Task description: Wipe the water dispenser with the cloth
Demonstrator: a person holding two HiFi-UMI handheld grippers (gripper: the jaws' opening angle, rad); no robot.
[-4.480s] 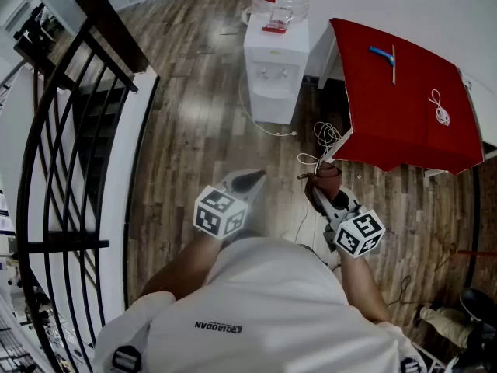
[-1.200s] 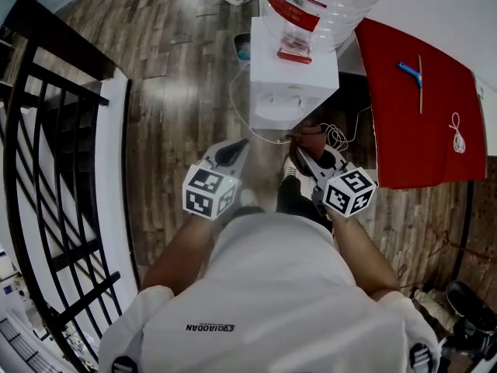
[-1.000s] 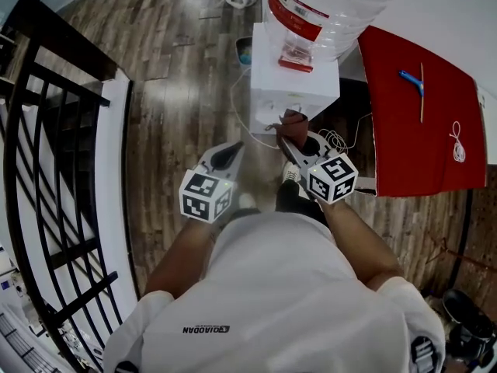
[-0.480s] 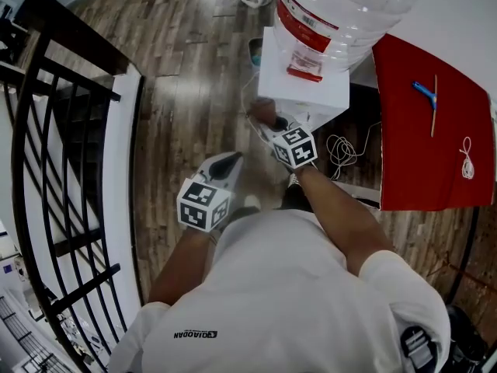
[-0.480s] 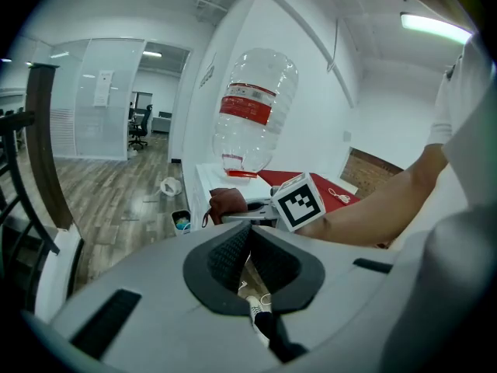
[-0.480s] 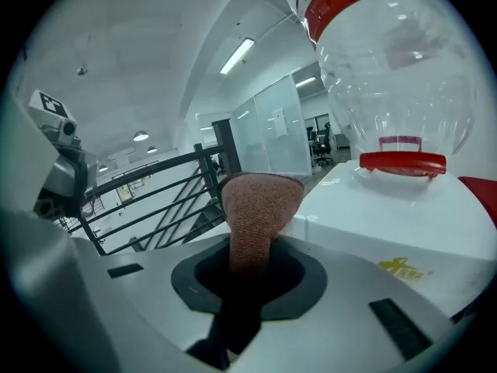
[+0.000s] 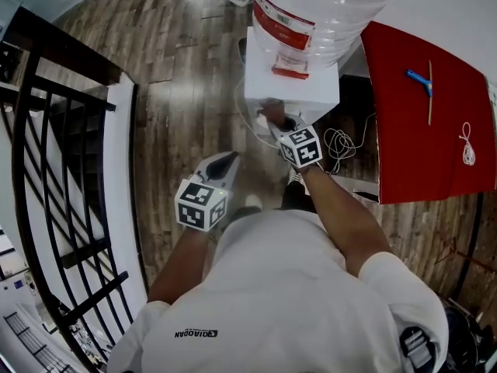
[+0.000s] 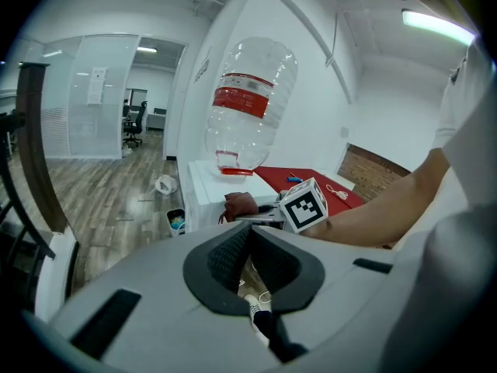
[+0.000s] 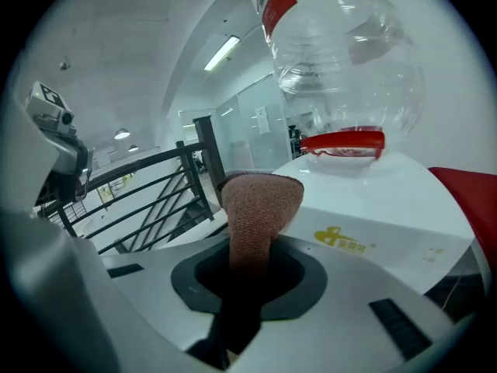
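At dispenser (image 7: 293, 92) front edge, cloth (image 9: 260, 204) is held by right gripper (image 7: 273, 120).
Cloth is clamped in its closed jaws; clear bottle (image 7: 318, 6) is seated atop, at 12 o'clock; left gripper (image 7: 227, 162) is shut, empty, at 8 o'clock.

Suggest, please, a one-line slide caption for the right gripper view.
Right gripper, shut on a brown cloth, close to the white water dispenser.

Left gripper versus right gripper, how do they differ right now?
The right gripper is shut on the brown cloth; the left gripper holds nothing. The right gripper is up at the front of the water dispenser; the left gripper hangs over the floor, apart from the dispenser. Both have their jaws together.
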